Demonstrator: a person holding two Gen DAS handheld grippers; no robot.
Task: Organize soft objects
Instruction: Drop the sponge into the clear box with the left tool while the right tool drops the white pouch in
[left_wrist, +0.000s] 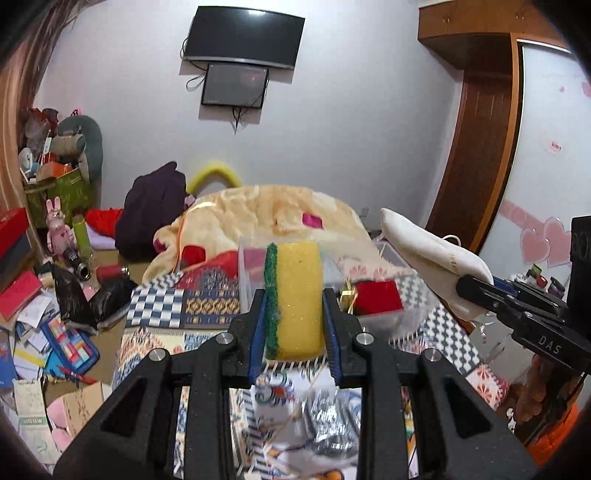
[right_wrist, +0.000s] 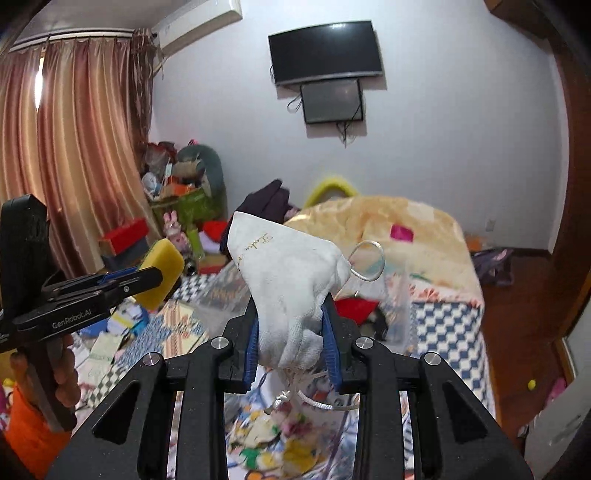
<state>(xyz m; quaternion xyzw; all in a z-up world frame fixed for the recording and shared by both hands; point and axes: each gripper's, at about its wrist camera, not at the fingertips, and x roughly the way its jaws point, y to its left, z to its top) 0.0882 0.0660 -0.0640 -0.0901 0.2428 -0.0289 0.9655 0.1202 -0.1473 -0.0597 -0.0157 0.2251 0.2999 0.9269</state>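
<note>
Clamped in our left gripper (left_wrist: 294, 325) over the bed, the sponge (left_wrist: 294, 301) sits secure, but our right gripper (right_wrist: 291, 339) pinches only the white pouch's (right_wrist: 286, 277) gathered end, so it may slip.

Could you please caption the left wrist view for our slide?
Left gripper clamps a yellow-green sponge; right gripper holds a white pouch.

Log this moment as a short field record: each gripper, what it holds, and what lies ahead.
left gripper: shut on the sponge, yellow with a green scrub side, held upright
right gripper: shut on the white drawstring pouch, cord dangling below
height: both held up above the patterned bedcover
ahead: clear plastic box with something red inside
beyond: cream blanket heaped on the bed
</note>
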